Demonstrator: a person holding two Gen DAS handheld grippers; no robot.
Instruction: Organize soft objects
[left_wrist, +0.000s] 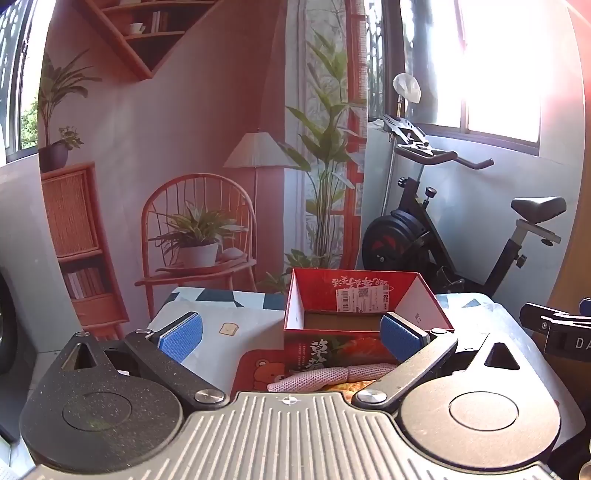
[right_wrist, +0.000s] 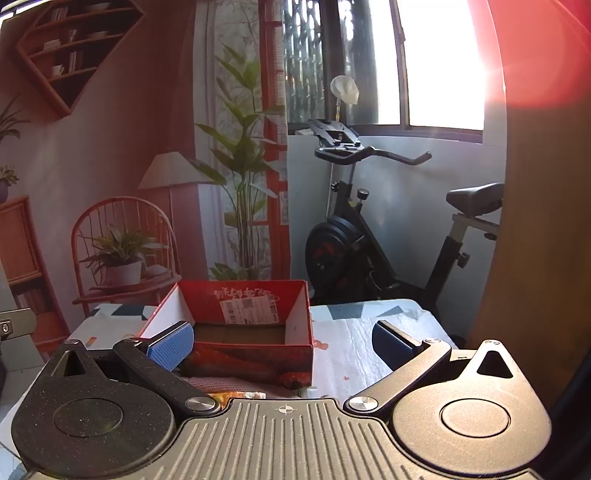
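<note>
2 views. Left wrist view: left gripper (left_wrist: 291, 334) jaws spread wide, nothing between blue pads (left_wrist: 181, 334). Red cardboard box (left_wrist: 364, 328) open-topped, on patterned tablecloth (left_wrist: 229, 314) ahead. Pink knit cloth (left_wrist: 332, 374) lies on table just in front of box, below jaws, beside red bear mat (left_wrist: 258, 369).

Right wrist view: right gripper (right_wrist: 282, 341) jaws wide, holding nothing. Same box (right_wrist: 295, 325) ahead left; sliver of pink cloth (right_wrist: 218, 384) before it. Exercise bike (right_wrist: 369, 236) behind table.
</note>
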